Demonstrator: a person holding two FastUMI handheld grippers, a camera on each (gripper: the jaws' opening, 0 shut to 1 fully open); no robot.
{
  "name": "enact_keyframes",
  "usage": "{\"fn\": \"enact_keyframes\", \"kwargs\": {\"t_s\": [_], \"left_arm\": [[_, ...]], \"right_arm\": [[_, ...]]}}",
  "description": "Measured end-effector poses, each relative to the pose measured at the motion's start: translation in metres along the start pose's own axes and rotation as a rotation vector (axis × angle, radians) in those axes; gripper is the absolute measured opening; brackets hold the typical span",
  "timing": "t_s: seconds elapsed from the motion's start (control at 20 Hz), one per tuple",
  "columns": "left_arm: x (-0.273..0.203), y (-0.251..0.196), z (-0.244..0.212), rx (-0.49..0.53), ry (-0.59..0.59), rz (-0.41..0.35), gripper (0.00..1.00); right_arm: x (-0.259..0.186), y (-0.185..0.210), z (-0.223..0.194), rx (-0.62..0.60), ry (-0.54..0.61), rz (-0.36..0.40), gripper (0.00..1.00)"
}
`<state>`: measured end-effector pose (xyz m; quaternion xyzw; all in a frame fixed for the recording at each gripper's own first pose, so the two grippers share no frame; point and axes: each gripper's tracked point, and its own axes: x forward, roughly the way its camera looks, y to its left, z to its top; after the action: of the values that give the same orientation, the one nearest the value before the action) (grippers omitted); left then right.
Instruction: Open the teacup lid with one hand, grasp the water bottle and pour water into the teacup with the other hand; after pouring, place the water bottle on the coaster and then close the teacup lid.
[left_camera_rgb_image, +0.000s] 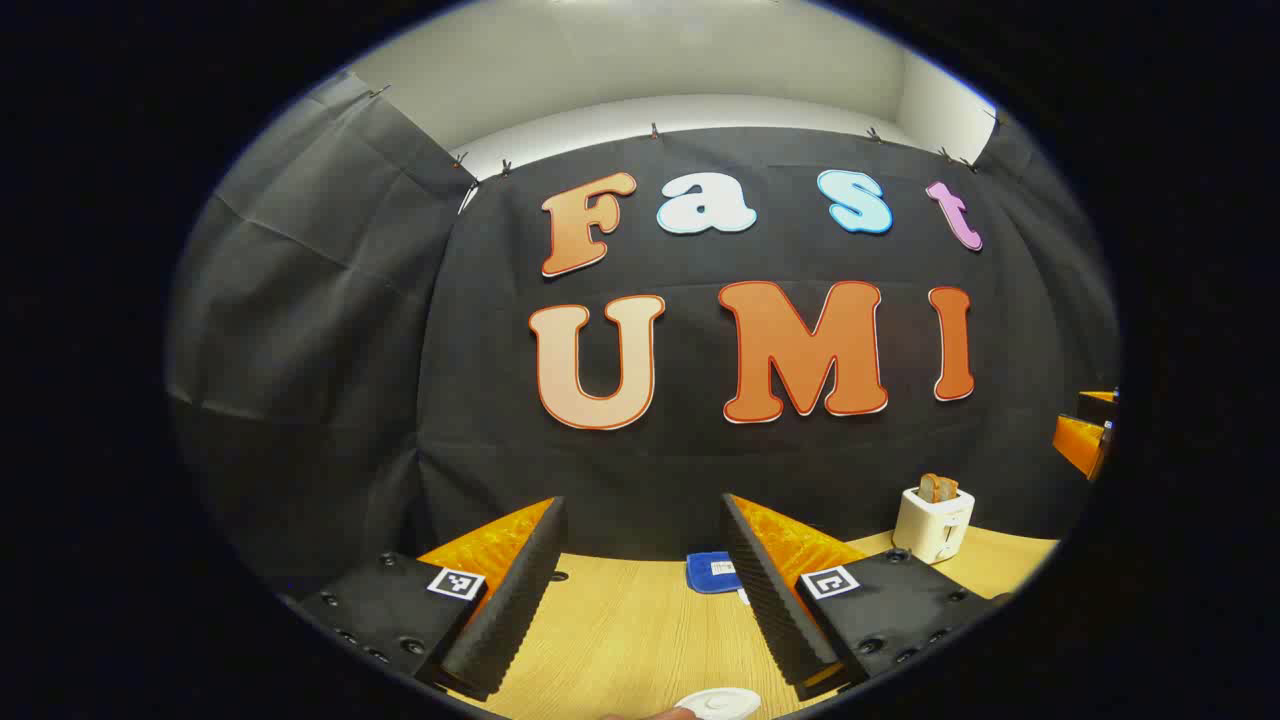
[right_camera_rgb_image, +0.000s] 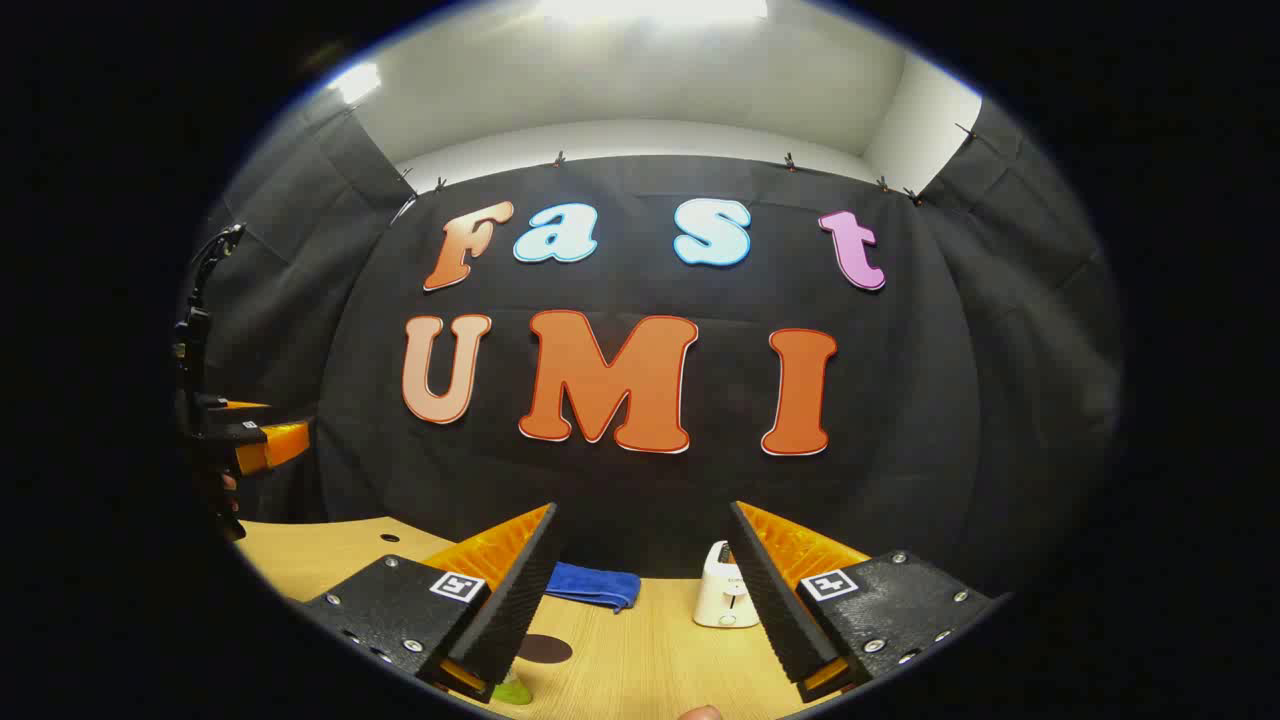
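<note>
Left gripper view: teacup lid (left_camera_rgb_image: 718, 703) lies flat below spread fingers (left_camera_rgb_image: 505, 590)

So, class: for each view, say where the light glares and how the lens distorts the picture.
Right gripper view: ceiling light blows out white at the top; the wooden table edge bows. Left gripper view: softer, even light with no hot spot; the toaster near the rim leans, and the open tool stays sharp.
</note>
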<state>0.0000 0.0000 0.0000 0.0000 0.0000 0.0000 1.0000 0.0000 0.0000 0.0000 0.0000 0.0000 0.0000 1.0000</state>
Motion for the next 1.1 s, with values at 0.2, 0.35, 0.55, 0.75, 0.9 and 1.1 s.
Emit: {"fn": "enact_keyframes", "kwargs": {"t_s": [0.2, 0.35, 0.55, 0.75, 0.9, 1.1], "left_arm": [[-0.003, -0.001, 0.005, -0.012, -0.014, 0.004, 0.97], [-0.006, -0.002, 0.008, -0.017, -0.022, 0.002, 0.97], [-0.009, 0.0, 0.013, -0.021, -0.041, 0.012, 0.97], [-0.011, -0.006, 0.014, -0.034, -0.045, -0.013, 0.97], [-0.012, -0.009, 0.01, -0.03, -0.039, -0.018, 0.99], [-0.013, -0.019, -0.01, -0.012, -0.006, -0.056, 0.99]], "right_arm": [[-0.001, 0.001, -0.001, 0.015, 0.007, 0.02, 0.99], [-0.001, 0.0, -0.001, 0.022, 0.013, 0.022, 0.99], [-0.005, 0.005, -0.002, 0.021, 0.017, 0.05, 0.99], [-0.003, 0.009, 0.0, 0.005, 0.007, 0.06, 0.99], [-0.007, 0.016, -0.004, 0.002, 0.009, 0.077, 0.99], [-0.007, 0.029, -0.024, 0.009, 0.042, 0.109, 0.99]]}}
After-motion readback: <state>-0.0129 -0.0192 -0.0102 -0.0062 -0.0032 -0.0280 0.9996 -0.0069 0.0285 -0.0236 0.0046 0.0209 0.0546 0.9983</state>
